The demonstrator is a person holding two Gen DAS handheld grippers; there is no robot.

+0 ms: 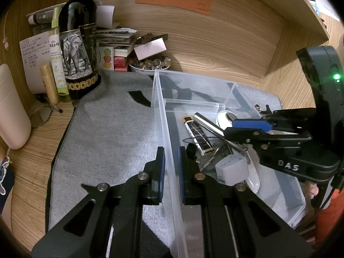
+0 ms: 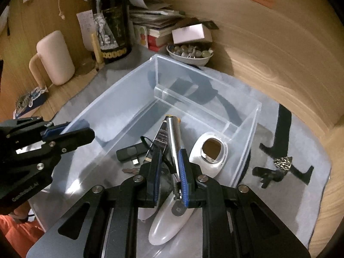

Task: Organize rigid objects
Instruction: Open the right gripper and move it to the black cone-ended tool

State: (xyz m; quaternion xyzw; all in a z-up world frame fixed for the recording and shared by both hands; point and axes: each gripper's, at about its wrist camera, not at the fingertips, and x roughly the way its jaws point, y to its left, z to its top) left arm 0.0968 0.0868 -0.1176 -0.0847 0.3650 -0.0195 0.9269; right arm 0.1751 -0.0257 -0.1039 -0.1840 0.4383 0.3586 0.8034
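A clear plastic bin (image 1: pixel 163 116) stands on a grey mat (image 1: pixel 111 129). My left gripper (image 1: pixel 172 165) is shut on the bin's left wall; it also shows in the right wrist view (image 2: pixel 71 132). The bin (image 2: pixel 120 99) holds a silver cylinder (image 2: pixel 174 137), a black battery (image 1: pixel 197 135), a black USB stick (image 2: pixel 129 151), a white spoon (image 2: pixel 211 152), a white cube (image 1: pixel 232 169) and keys. My right gripper (image 2: pixel 169 169) hovers inside the bin over these items, jaws slightly apart with nothing clearly gripped. It also shows in the left wrist view (image 1: pixel 243 128).
A wine bottle (image 1: pixel 78 43), a green spray bottle (image 1: pixel 58 64), a beige mug (image 2: pixel 54 58), a bowl of stones (image 2: pixel 189 52) and stacked papers (image 1: pixel 114 36) stand at the back. A black binder clip (image 2: pixel 271 173) lies on the mat right of the bin.
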